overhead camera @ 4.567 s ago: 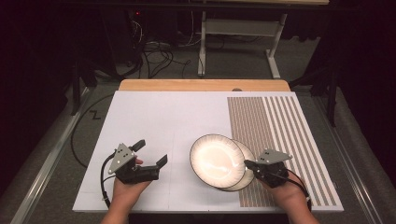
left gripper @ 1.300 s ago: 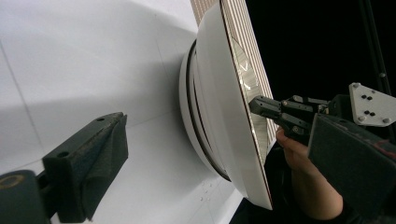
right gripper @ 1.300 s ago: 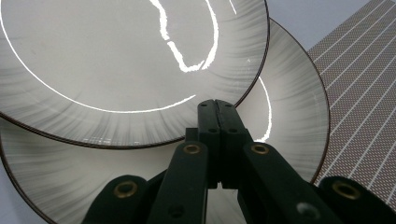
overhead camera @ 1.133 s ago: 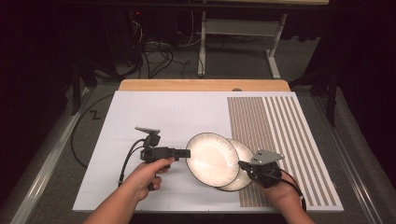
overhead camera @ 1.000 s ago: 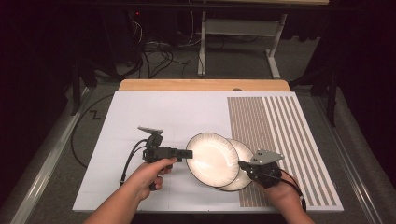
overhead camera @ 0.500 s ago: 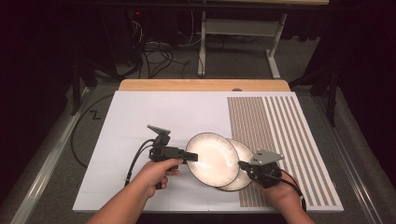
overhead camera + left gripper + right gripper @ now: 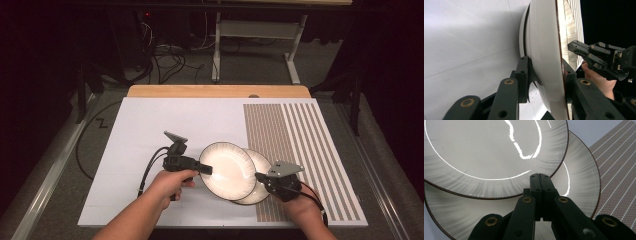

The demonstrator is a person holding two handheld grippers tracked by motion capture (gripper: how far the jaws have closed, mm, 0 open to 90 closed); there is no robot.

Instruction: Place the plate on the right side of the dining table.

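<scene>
Left tool (image 7: 204,168) has come in from the left side of the desk (image 7: 150,125) and now has its jaws round the left rim of the top plate (image 7: 227,171), one under, one over; in the left gripper view the rim sits right betw. them, so it looks gripped or v. nearly so. Top plate sits overlapping the lower plate (image 7: 260,175), near the desk's front centre, partly on the striped mat (image 7: 300,145).

Right tool (image 7: 260,178) is at the lower plate's front-right edge, jaws pressed together w/ nothing seen betw. them; prob. just steadying that plate.

Likely next: lift or slide the top plate off. Lower plate beneath and the right tool close by are what's in the way. Rest of desk bare.
</scene>
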